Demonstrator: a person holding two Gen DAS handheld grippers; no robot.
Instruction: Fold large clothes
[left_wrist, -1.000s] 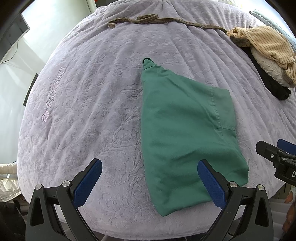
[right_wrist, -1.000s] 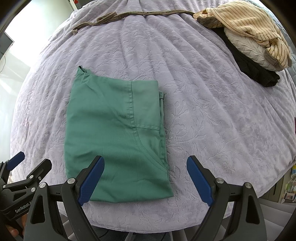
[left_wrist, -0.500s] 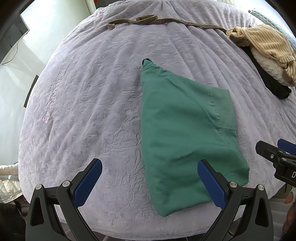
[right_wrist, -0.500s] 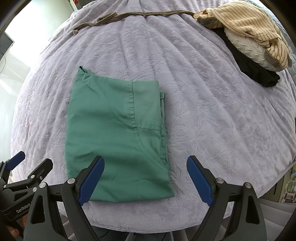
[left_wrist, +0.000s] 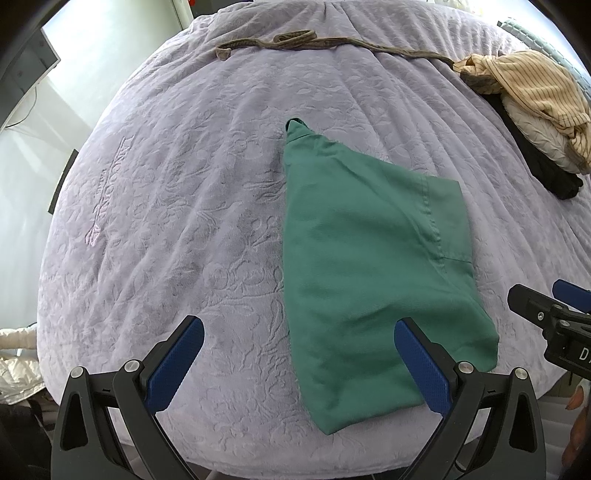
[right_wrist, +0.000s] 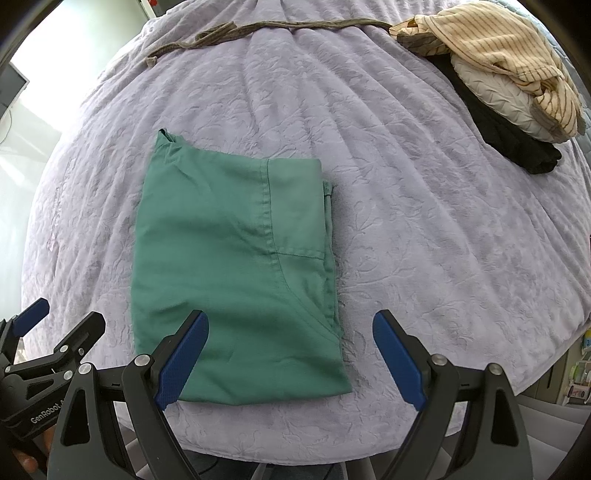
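Observation:
A green garment (left_wrist: 369, 258) (right_wrist: 236, 266) lies folded into a flat rectangle on the lilac bedspread (left_wrist: 184, 184) (right_wrist: 424, 221), near the front edge. My left gripper (left_wrist: 299, 354) hangs above the cover at the garment's left edge, jaws wide open and empty. My right gripper (right_wrist: 291, 354) hovers over the garment's near right corner, also wide open with nothing between its blue pads (right_wrist: 184, 362). Each gripper shows at the edge of the other's view: the right one (left_wrist: 550, 317) and the left one (right_wrist: 48, 339).
A heap of clothes lies at the far right: a striped beige piece (right_wrist: 498, 48), a white one (right_wrist: 495, 96) and a black one (right_wrist: 517, 144). A long brown strap (right_wrist: 258, 31) stretches across the far side. The bed's front edge runs just under the grippers.

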